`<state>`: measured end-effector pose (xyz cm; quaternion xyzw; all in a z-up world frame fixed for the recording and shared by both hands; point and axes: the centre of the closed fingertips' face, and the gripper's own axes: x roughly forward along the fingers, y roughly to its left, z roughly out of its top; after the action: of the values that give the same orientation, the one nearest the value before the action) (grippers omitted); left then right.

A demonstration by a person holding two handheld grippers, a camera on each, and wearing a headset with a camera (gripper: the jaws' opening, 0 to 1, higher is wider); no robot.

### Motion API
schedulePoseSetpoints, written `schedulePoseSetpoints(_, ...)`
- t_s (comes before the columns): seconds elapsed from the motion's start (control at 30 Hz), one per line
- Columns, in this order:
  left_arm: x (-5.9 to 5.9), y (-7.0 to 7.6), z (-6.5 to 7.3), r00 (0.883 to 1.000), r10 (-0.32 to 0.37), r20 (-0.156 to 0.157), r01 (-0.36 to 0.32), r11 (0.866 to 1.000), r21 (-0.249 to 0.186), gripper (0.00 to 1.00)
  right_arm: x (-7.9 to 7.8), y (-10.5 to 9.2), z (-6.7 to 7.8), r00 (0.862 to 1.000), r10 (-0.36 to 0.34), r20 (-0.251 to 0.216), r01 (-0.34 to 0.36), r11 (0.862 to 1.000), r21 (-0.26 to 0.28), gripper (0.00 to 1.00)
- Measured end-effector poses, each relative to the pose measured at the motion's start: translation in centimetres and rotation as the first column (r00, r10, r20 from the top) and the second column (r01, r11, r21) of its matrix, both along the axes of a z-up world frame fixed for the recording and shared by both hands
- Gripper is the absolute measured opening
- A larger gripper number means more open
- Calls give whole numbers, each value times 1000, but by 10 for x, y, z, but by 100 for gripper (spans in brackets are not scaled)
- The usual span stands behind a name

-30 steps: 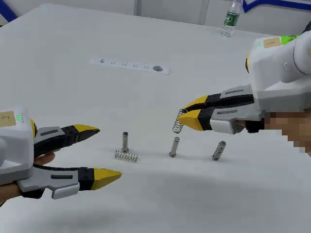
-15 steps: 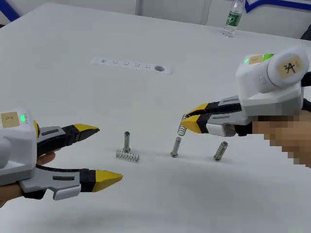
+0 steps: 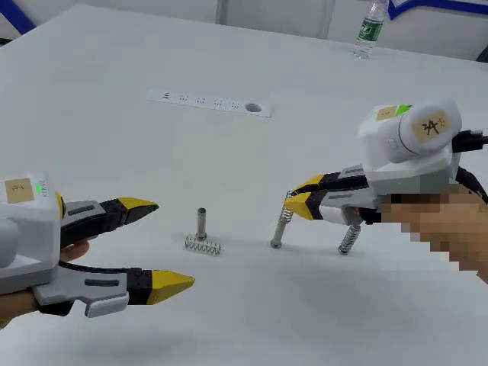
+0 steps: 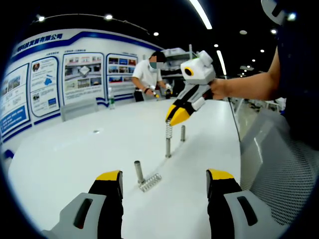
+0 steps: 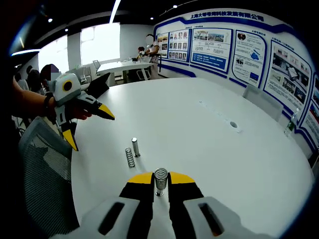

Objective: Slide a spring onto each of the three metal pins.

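Observation:
Three metal pins stand upright on the white table. My right gripper (image 3: 294, 200) (image 5: 160, 183) is shut on a spring (image 3: 286, 215) (image 5: 160, 175) (image 4: 168, 130), held over the top of the middle pin (image 3: 276, 238) (image 4: 168, 148). The right pin (image 3: 348, 238) (image 4: 183, 133) wears a spring. The left pin (image 3: 201, 223) (image 4: 139, 172) (image 5: 135, 147) is bare, and a loose spring (image 3: 203, 245) (image 4: 151, 182) (image 5: 130, 157) lies at its foot. My left gripper (image 3: 166, 242) (image 4: 164, 175) is open and holds nothing, just left of that pin.
A white power strip (image 3: 207, 103) lies flat farther back on the table. A water bottle (image 3: 369, 30) stands at the far edge. A mesh chair back (image 5: 47, 164) is at the table's near side. People stand at another table in the background.
My right gripper has come down and a little left with its spring, from above the middle pin onto the pin's top. The left gripper has stayed where it was, still open.

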<state>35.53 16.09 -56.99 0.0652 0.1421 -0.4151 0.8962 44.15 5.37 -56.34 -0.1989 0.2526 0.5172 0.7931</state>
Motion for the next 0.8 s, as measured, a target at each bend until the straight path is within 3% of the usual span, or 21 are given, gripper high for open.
schedulePoseSetpoints(0.8, -4, 0, -3, 1000, -3, -11, 3, 1000, 4, 69, 3, 0, -5, 999, -25, -32, 26, 1000, 16, 12)
